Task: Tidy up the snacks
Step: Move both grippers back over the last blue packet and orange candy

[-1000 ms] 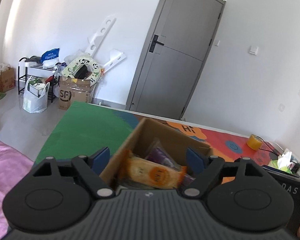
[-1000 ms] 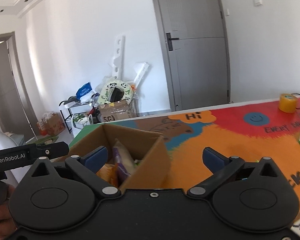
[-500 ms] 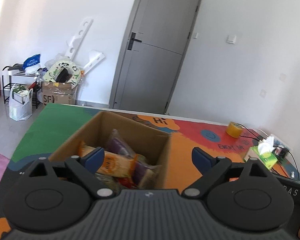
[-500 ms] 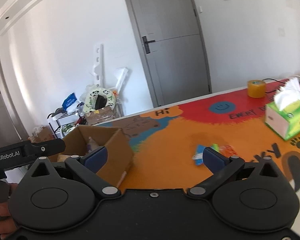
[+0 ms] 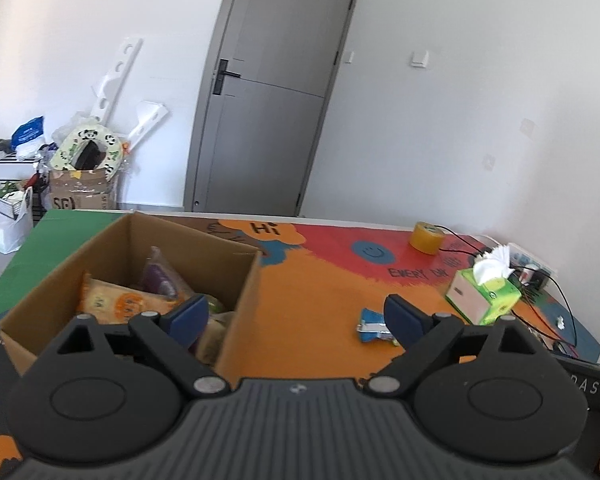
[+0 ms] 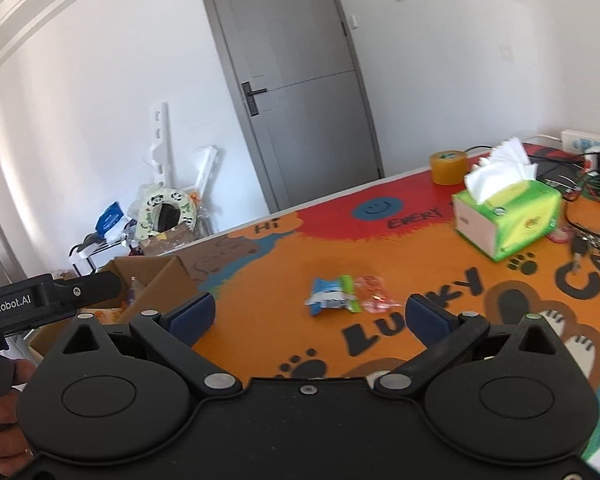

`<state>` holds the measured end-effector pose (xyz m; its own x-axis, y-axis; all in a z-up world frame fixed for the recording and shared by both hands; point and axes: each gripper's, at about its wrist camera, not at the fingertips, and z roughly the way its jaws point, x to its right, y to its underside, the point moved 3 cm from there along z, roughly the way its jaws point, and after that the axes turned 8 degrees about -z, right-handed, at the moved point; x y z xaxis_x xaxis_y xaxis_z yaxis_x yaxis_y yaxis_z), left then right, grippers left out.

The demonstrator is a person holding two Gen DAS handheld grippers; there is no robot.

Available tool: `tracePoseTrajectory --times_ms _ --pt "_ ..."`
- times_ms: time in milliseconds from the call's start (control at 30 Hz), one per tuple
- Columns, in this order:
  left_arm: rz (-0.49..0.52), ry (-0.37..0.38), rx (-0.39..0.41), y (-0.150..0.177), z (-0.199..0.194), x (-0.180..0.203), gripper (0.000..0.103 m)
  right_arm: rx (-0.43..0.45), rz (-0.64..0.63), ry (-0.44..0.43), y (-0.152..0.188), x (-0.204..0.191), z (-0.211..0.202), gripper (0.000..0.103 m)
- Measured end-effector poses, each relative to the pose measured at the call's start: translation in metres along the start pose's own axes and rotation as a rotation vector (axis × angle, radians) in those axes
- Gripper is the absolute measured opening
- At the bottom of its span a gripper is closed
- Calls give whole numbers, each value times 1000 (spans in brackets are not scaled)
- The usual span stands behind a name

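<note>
A brown cardboard box (image 5: pixel 236 300) stands on the colourful table mat at the left, with an orange snack packet (image 5: pixel 120 302) and a purple one (image 5: pixel 160 280) inside. My left gripper (image 5: pixel 296 316) is open over the box's right wall, with nothing between its fingers. Small snack packets lie loose on the orange part of the mat: a blue-and-green one (image 6: pixel 332 294) and a red-orange one (image 6: pixel 374 300). My right gripper (image 6: pixel 310 316) is open just short of them, empty. The blue packet (image 5: pixel 370 324) shows beside the left gripper's right finger. The box (image 6: pixel 156 284) sits far left in the right wrist view.
A green tissue box (image 6: pixel 508 216) and a yellow tape roll (image 6: pixel 448 168) stand at the back right, with cables and a power strip (image 6: pixel 588 140) behind. The left gripper's handle (image 6: pixel 48 304), held by a hand (image 6: pixel 0 432), crosses the left edge. A grey door (image 5: pixel 268 92) and floor clutter lie beyond.
Both grippers have swung to the right, away from the box. The left gripper's jaws have widened and the orange packet now lies in the box. The loose packets have come into view.
</note>
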<state>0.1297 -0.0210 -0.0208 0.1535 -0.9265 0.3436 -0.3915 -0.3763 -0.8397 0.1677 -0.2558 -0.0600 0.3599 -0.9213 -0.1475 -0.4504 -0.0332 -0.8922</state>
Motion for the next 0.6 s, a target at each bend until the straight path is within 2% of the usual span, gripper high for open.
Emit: tracePoseTrajectory --times_ms 333,533,600 --pt "42 45 -27 12 18 28 94 -3 37 33 11 32 -1 101" --pt "62 54 -54 18 38 40 93 -25 57 33 16 46 12 87" --pt "66 58 -66 20 46 44 91 -35 62 31 17 49 18 85"
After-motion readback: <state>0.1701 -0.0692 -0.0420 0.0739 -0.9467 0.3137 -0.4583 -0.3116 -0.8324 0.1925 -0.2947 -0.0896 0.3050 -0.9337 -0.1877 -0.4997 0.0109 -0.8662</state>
